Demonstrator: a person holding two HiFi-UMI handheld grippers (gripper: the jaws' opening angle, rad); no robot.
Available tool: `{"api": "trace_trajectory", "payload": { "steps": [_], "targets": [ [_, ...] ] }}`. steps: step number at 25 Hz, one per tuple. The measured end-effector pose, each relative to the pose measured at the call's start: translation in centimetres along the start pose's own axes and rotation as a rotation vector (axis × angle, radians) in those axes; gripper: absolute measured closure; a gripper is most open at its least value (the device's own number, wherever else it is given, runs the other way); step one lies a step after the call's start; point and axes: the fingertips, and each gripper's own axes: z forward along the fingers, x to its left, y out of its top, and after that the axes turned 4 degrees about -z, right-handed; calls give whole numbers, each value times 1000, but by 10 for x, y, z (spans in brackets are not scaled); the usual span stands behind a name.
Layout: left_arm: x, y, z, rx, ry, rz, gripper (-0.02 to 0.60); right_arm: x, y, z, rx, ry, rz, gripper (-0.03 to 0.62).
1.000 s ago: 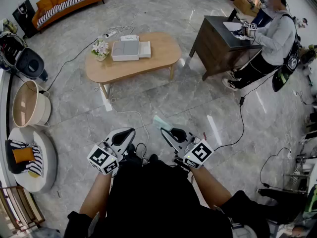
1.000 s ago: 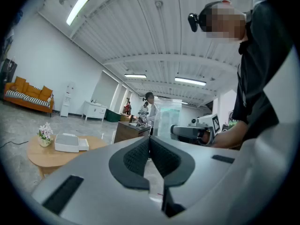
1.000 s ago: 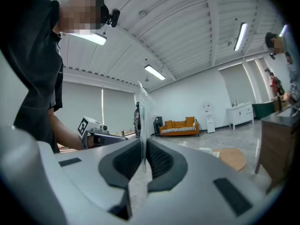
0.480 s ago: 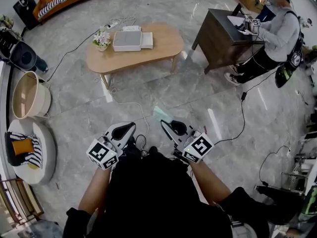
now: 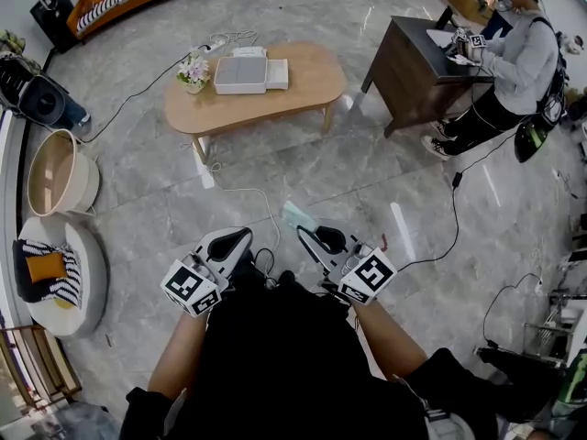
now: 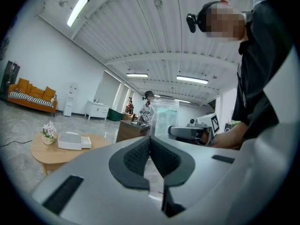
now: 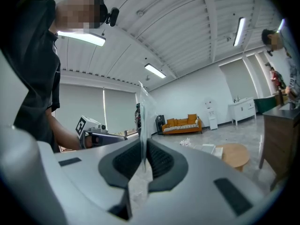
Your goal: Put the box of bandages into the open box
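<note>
The box of bandages [image 5: 298, 215] looks like a flat, pale green packet in clear wrap. My right gripper [image 5: 303, 231] is shut on its lower edge and holds it upright over the floor. In the right gripper view the wrap [image 7: 142, 121] stands edge-on between the pads of that gripper [image 7: 144, 149]. My left gripper [image 5: 242, 236] is shut and empty, level with the right one; its pads [image 6: 150, 142] meet. The open white box [image 5: 240, 73] with its lid [image 5: 277, 73] beside it sits on the oval wooden table [image 5: 312, 85], far ahead of both grippers.
A flower pot [image 5: 193, 71] stands left of the white box. Cables [image 5: 248, 195] trail over the marble floor between me and the table. A person [image 5: 514, 58] sits at a dark desk [image 5: 413, 67] at the back right. A round basket [image 5: 60, 172] and a cushioned stool [image 5: 55, 273] stand left.
The view has drifted, so the table now sits slightly higher and further right in the picture. Both grippers keep their pose, and the packet stays in the right one.
</note>
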Motion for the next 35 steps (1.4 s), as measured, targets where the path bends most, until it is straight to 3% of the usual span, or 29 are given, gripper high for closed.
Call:
{"api": "trace_trajectory", "payload": {
  "steps": [8,16,23,35],
  "targets": [
    [32,-4,3,-5,43,-48,565,-23,-6,7,-3,-32,24,563],
    [81,10,41,-16,7,-71,565,-67,-15,24,38,-95,72,563],
    [161,30,76,-27,-7,-106,565,-123,-10,97,80,-97,117,563],
    [290,76,135,-25,-69,-141,565,-229,20,210,88,-150,61,563]
  ]
}}
